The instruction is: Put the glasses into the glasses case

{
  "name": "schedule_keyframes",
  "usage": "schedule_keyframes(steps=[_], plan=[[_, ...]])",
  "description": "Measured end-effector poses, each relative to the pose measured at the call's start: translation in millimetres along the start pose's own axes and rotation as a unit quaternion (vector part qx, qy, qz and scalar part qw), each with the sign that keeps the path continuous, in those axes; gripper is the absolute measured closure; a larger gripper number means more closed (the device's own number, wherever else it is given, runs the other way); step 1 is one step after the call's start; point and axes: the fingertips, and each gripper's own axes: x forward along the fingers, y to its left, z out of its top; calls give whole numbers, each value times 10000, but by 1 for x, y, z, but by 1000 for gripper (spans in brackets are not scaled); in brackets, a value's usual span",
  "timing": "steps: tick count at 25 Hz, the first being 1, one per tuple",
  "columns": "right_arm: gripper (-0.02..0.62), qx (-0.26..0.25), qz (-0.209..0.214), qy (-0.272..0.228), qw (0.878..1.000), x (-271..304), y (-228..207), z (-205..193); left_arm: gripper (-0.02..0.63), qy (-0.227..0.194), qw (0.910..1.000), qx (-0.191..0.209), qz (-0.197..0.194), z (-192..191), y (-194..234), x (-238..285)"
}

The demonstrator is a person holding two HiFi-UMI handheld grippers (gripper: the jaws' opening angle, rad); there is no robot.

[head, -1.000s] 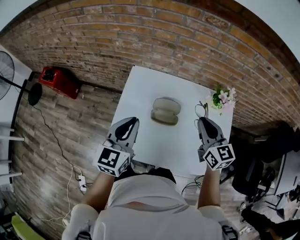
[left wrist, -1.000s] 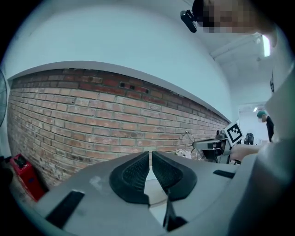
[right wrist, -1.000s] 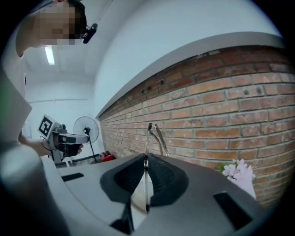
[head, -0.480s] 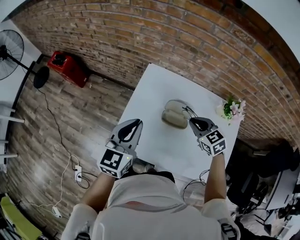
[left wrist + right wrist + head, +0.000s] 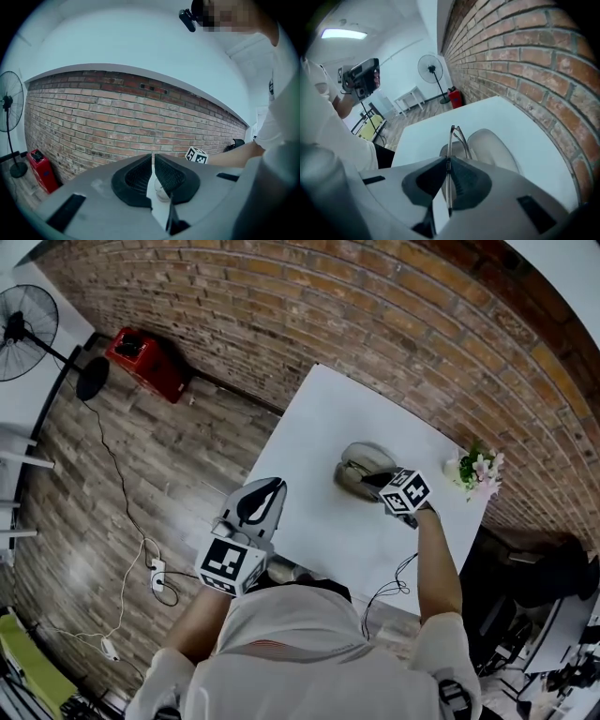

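My right tongs (image 5: 449, 161) are pinching the thin-framed glasses (image 5: 453, 138), angled down over the open glasses case (image 5: 359, 459). The case lies on the white desk (image 5: 323, 418), towards its brick-wall side. The free end of the glasses sticks out just above the case's grey hollow; I cannot tell whether it touches. My left tongs (image 5: 153, 161) are pressed together on nothing, at the desk's near left edge, well apart from the case. Flowers (image 5: 476, 470) stand at the right corner.
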Motion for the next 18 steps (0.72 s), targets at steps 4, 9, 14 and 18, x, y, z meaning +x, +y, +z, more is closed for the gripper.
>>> schedule_keyframes(steps=[4,9,14,18], plan=[[518,-245,390,709,9964,23,-6,-13,577,86,10000,-14,33,-3,3,4],[518,-274,761,1172,9898,39,-7,-24,577,174,9998,-42,64,-7,5,9],[517,66,1202,1176,9857,53,1,-33,577,233,9997,-66,86,-10,9,12],[515,113,1111,1135,9872,55,-1,-36,577,269,9996,-58,78,-12,11,16]])
